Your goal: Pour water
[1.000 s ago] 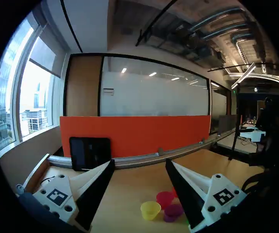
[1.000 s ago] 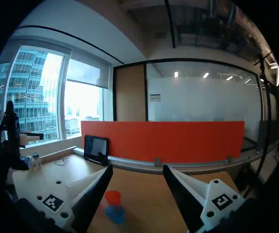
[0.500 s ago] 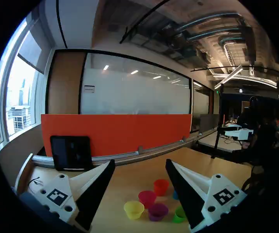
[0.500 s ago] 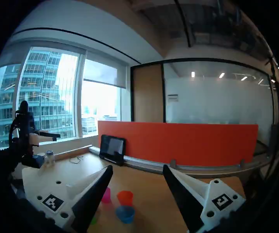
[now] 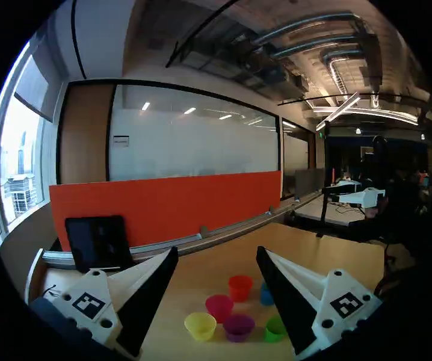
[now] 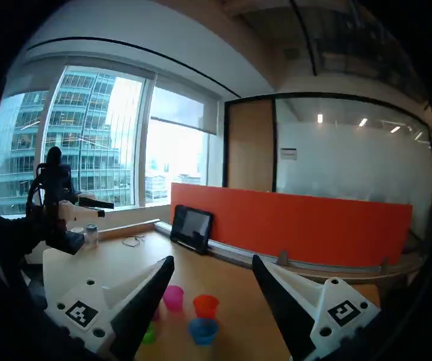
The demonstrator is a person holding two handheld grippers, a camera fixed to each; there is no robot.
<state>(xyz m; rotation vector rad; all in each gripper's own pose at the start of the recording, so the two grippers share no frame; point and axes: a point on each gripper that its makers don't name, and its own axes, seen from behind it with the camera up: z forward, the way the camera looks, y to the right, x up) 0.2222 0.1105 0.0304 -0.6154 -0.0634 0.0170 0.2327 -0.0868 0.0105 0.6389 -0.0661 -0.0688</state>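
Observation:
Several small coloured cups stand together on the wooden table [image 5: 336, 246]. In the left gripper view they are yellow [image 5: 200, 325], pink [image 5: 219, 307], red [image 5: 240, 287], purple [image 5: 239, 327], green [image 5: 274, 329] and blue [image 5: 266, 293]. They sit below and ahead of my open left gripper [image 5: 216, 249]. In the right gripper view the pink cup [image 6: 172, 297], red cup [image 6: 206, 305], blue cup [image 6: 203, 330] and green cup [image 6: 148, 333] lie under my open right gripper [image 6: 213, 259]. A small clear bottle [image 6: 89, 236] stands at the table's far left, close to the left gripper [image 6: 65, 212].
An orange partition [image 5: 168, 204] runs along the table's back, with a dark tablet [image 5: 98, 242] propped against it. Tall windows [image 6: 83, 162] line the left wall. Across the table a person holds the right gripper [image 5: 360, 197]; more desks stand behind.
The left gripper view has swung right and the right gripper view left. More cups now show between the fingers in both views. Both grippers stay open.

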